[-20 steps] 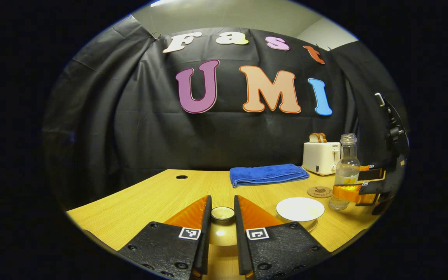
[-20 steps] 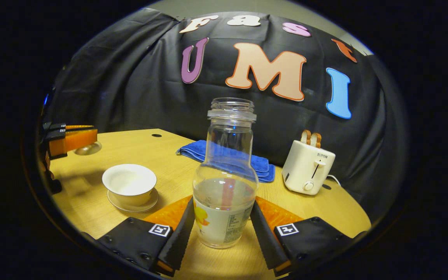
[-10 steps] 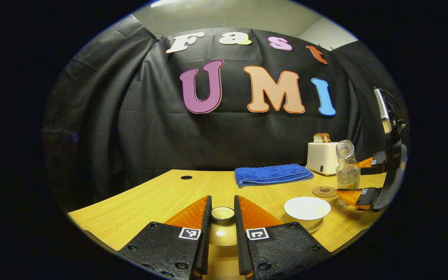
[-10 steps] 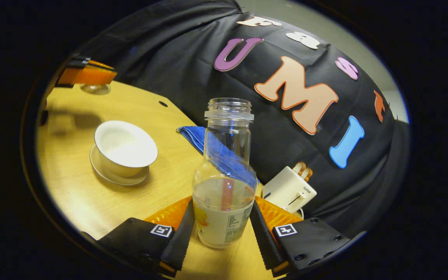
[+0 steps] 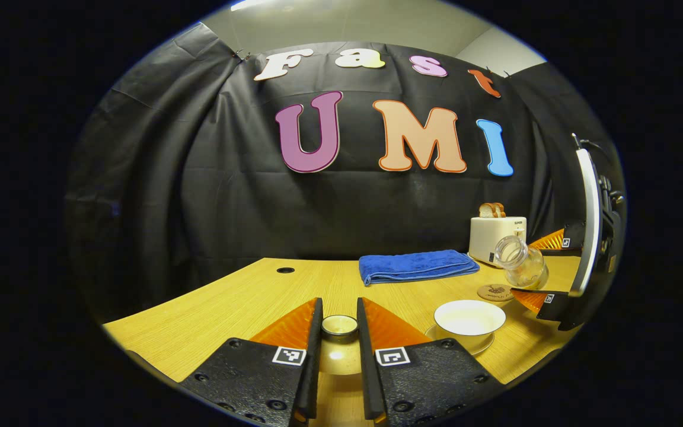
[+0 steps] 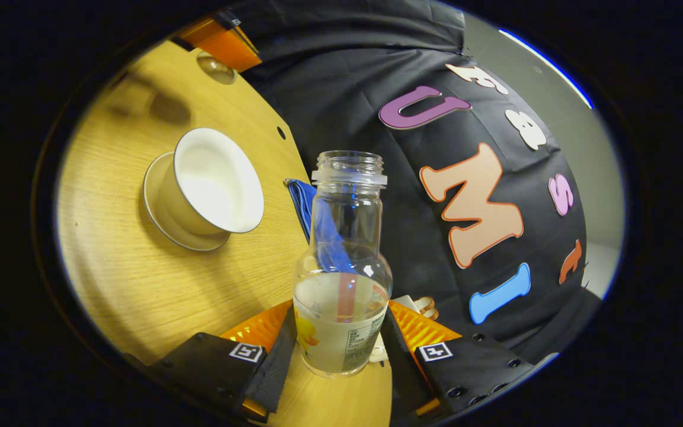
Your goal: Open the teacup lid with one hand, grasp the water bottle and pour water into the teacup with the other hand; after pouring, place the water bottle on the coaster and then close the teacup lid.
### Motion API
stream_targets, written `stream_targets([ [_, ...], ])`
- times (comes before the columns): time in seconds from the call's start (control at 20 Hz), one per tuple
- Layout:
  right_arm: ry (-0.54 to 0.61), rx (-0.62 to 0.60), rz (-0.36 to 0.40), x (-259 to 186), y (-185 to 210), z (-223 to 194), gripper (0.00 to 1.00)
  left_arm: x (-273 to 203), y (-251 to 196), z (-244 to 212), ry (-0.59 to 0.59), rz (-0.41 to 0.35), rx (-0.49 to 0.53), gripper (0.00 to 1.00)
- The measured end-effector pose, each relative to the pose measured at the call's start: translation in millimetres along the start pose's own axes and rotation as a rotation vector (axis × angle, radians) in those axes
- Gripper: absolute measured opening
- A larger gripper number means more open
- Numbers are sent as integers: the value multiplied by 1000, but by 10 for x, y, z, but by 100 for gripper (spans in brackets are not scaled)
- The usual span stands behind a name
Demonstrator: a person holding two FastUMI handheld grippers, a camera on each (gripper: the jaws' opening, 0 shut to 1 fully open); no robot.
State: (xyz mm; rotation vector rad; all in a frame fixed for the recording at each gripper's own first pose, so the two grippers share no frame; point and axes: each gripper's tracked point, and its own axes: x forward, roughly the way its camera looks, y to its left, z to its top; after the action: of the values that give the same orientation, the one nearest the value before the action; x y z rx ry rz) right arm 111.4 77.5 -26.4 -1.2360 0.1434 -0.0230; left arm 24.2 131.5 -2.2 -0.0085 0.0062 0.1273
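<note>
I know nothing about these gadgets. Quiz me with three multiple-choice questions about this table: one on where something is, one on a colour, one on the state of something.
1. Where does the folded towel lie?
A. Under the teacup
B. At the back of the table, left of the toaster
C. On the coaster

2. What colour is the towel?
A. Blue
B. Red
C. White

3. How is the water bottle at this moment?
A. Standing upright on the coaster
B. Lying flat on the table
C. Held in the right gripper, tilted toward the open teacup

Answers: 1 B, the left gripper view shows the towel by the wall with the toaster on its right. 2 A, it is plainly blue in that view. 3 C, the left gripper view shows the bottle leaning, mouth toward the teacup, while the left gripper holds the teacup lid aside.
</note>
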Motion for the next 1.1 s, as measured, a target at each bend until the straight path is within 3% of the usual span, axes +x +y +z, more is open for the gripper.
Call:
stream_targets([
  [0.45, -27, -283, -20, 17, -70, 39, 79, -1, 4, 3, 0, 0, -1, 28],
  [1.1, -93, -593, -79, 34, -403, 192, 79, 1, 1, 1, 1, 1, -1, 28],
])
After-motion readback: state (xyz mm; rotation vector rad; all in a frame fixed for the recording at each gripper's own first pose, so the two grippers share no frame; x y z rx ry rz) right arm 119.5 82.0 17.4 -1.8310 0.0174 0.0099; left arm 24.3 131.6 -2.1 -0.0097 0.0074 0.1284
